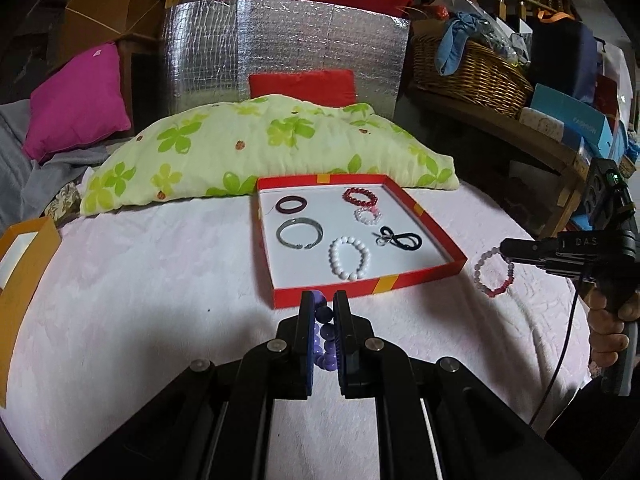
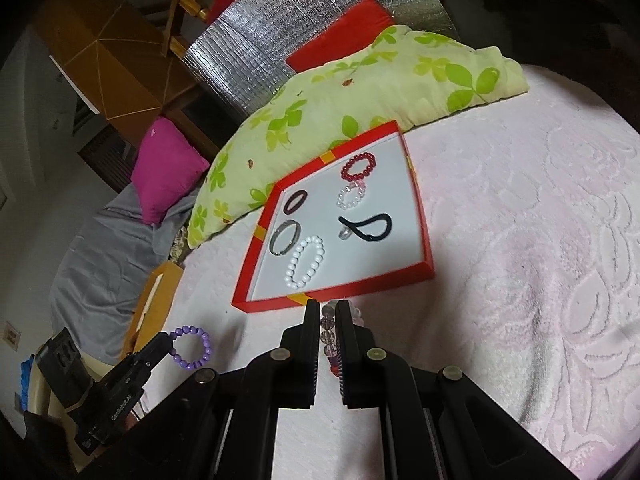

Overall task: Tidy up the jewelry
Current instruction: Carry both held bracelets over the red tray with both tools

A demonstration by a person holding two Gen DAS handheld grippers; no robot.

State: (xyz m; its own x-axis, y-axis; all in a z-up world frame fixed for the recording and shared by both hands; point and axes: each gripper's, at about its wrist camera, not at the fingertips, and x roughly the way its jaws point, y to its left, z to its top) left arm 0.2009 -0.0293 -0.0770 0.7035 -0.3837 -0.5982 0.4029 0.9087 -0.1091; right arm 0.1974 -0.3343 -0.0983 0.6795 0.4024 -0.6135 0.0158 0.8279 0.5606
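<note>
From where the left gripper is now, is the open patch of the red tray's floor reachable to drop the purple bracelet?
Probably yes: the left gripper, shut on the purple bracelet, hangs just short of the red tray's low near wall, nothing between.

At 6 o'clock the right gripper (image 2: 329, 308) pinches a clear-and-pink beaded bracelet (image 2: 326, 334) just short of the shallow red cardboard box lid with white floor (image 2: 416, 216). Inside lie a white bead bracelet (image 2: 305, 262), a silver bangle (image 2: 285, 237), a black cord (image 2: 366, 228) and a red bead bracelet (image 2: 359, 166). At 8 o'clock the left gripper (image 2: 170, 346) holds a purple bead bracelet (image 2: 192, 347) above the pale pink bedspread (image 2: 520, 240).
</note>
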